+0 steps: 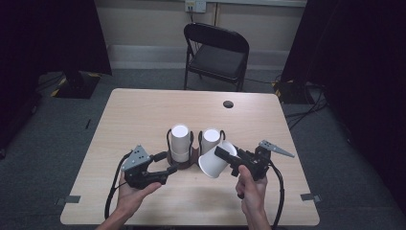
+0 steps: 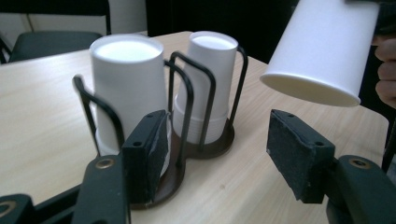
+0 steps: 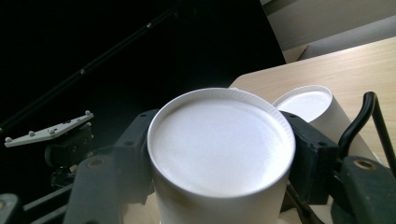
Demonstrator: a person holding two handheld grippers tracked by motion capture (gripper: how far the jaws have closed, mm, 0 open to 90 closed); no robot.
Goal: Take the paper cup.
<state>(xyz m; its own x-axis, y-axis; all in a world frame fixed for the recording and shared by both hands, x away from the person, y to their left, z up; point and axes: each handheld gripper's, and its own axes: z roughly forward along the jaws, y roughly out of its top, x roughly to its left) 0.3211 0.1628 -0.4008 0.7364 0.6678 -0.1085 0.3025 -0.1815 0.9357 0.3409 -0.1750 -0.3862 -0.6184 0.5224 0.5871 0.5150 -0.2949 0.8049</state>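
Right gripper [image 1: 229, 158] clenched on white paper cup [image 1: 214, 163], tilted for stacking; left gripper [image 1: 168, 162] released, steadying wire cup holder [image 1: 193, 152], table centre

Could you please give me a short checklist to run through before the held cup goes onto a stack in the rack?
1. Right gripper shut on the held cup: ok.
2. Held cup upside down like the stacks: not ok, it is tilted.
3. Left gripper steadying the wire rack: not ok, jaws open.
4. Both cup stacks upright: ok.
5. Held cup free of the stacks: ok.
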